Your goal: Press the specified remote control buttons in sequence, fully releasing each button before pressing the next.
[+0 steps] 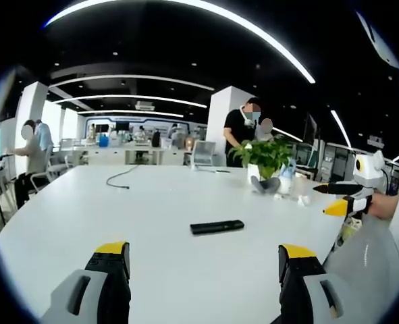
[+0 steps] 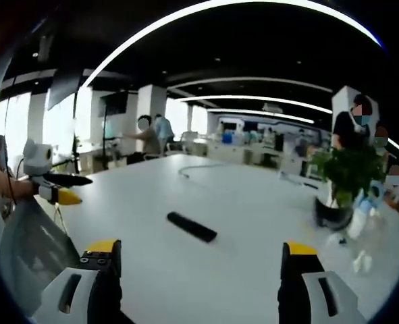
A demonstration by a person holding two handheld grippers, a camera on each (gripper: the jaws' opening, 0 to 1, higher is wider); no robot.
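Nothing judged pressed yet: the remote control [image 1: 217, 227] lies untouched mid-desk [image 1: 152, 202]; left hand-held gripper [image 1: 204, 260] and right hand-held gripper [image 2: 202, 258] are held wide, well short of it.

Your right gripper [image 2: 199, 270] hangs over the white table [image 2: 253, 216] with its yellow-tipped jaws spread wide and nothing between them. The black remote control [image 2: 192, 227] lies flat on the table ahead of the jaws, well apart from them and angled. Beyond the remote and off to its right stands a potted plant [image 2: 348, 179]. A dark cable [image 2: 196, 169] lies far behind the remote. Your left gripper [image 2: 59, 187] shows at the table's left edge, far from the remote.
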